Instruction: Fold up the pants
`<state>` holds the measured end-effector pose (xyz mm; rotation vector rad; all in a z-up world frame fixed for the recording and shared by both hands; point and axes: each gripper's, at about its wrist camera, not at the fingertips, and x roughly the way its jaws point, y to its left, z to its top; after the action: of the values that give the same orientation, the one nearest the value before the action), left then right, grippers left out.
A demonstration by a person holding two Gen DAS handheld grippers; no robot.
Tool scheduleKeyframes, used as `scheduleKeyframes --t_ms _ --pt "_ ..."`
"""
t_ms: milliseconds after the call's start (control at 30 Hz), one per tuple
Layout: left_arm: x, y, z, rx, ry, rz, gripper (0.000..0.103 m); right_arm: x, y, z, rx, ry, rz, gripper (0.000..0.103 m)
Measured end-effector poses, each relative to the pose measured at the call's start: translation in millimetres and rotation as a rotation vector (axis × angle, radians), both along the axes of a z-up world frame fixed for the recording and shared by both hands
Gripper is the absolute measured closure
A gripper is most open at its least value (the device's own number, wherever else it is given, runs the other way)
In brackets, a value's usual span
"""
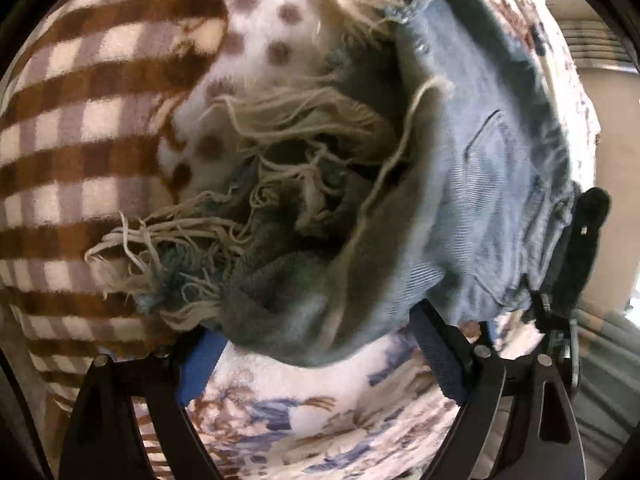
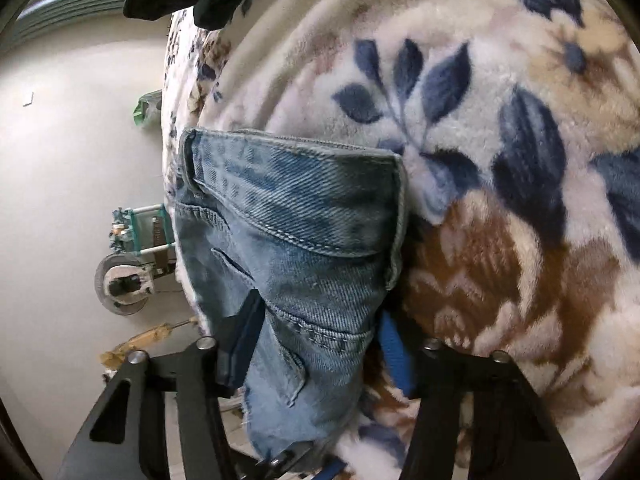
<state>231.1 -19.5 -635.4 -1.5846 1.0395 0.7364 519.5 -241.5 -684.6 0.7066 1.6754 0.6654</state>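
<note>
A plush floral blanket [image 2: 500,128], cream with navy leaves and brown blooms, covers the bed and serves as the reference surface. Left of its hanging edge in the right wrist view lies a pale, evenly lit floor [image 2: 72,168], with slatted louvres [image 2: 68,4] at the upper left beyond it. In the left wrist view, a brown-and-white checked blanket [image 1: 88,128] and a white dotted fabric [image 1: 264,20] lie beside the floral blanket.

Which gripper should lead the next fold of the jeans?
Probably the right gripper: its jaws hold the jeans at the flat waistband end. The left gripper holds the bunched, frayed end.
</note>
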Motion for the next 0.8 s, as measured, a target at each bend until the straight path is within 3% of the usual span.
scheduleKeyframes --t_ms 100,167,233,333,367,400,433,467,600,800 --pt "-17 6 11 -0.043 -0.134 0.109 0.015 -2 4 4 -0.016 -0.021 0.017 0.050" --pt "-24 9 16 -0.058 -0.177 0.158 0.015 0 4 0 -0.025 0.007 0.017 0.039" --pt "-18 16 12 -0.060 -0.179 0.175 0.015 0 -1 -7 -0.020 0.052 0.007 0.037" --pt "-16 35 2 -0.046 -0.143 0.194 0.016 3 3 -11 -0.021 0.047 0.018 0.036" --pt "-13 33 0 -0.025 -0.127 0.194 0.037 3 5 -11 -0.020 0.039 0.022 0.036" --pt "-11 33 -1 0.010 -0.098 0.179 0.050 4 8 -10 -0.022 0.023 0.026 0.037" --pt "-5 37 2 0.048 -0.074 0.146 0.069 4 12 -7 -0.029 0.001 0.033 0.048" --pt "0 41 6 0.079 -0.069 0.106 0.078 4 15 -4 -0.042 -0.026 0.040 0.051" --pt "10 58 31 0.160 -0.063 -0.029 0.080 -8 14 12 -0.065 -0.096 0.019 0.068" --pt "17 105 76 0.319 -0.074 -0.230 0.081 -70 -10 31 -0.031 -0.052 -0.125 0.069"
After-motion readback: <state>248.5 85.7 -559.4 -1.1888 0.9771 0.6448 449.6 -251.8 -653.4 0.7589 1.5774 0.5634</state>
